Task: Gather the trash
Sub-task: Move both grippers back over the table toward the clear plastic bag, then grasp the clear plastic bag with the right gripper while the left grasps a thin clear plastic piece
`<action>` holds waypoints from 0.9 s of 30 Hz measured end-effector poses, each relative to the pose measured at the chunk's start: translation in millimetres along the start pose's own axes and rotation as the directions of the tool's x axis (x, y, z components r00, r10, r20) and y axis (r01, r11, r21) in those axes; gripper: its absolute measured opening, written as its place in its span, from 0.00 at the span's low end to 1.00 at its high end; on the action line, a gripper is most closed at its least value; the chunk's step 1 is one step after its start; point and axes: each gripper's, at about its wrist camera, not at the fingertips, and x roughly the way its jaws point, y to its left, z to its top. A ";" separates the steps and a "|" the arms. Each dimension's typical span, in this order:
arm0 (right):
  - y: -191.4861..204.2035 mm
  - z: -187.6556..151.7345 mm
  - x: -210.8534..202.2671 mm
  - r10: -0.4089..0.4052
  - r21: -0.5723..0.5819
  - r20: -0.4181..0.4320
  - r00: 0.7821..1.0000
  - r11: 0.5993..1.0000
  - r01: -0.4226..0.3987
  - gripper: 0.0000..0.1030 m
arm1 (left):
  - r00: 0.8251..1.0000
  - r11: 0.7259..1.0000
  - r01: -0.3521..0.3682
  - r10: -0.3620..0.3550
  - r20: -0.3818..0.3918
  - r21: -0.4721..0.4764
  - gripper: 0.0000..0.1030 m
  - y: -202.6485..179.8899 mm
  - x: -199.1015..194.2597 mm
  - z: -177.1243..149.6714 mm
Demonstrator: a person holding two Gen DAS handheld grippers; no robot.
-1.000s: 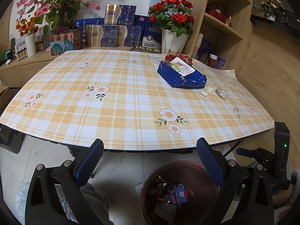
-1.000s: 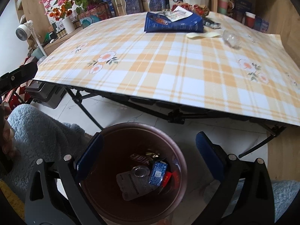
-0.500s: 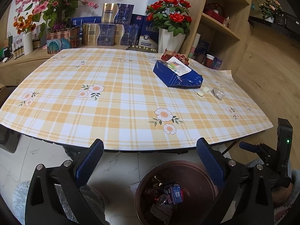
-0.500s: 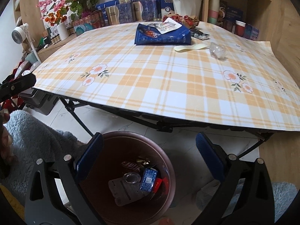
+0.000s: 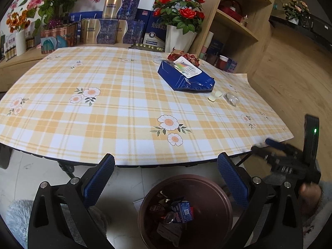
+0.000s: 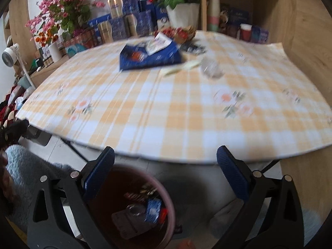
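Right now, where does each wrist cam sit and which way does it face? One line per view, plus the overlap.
Left wrist: below table edge, looking forward and up across the plaid table; own open left gripper frames the bin; the right gripper shows at right.
Right wrist: lower right of the table edge, facing the table, blurred; own open right gripper over the bin; grey fleece at left.
Shared: bin with wrappers, blue box, clear plastic scrap, rose pot.
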 end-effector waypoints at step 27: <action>-65.8 129.7 129.3 -0.005 -0.140 -0.163 0.987 0.990 -0.018 0.28 | 0.993 0.988 0.080 -0.090 -0.071 -0.133 0.82 0.6 72.2 89.1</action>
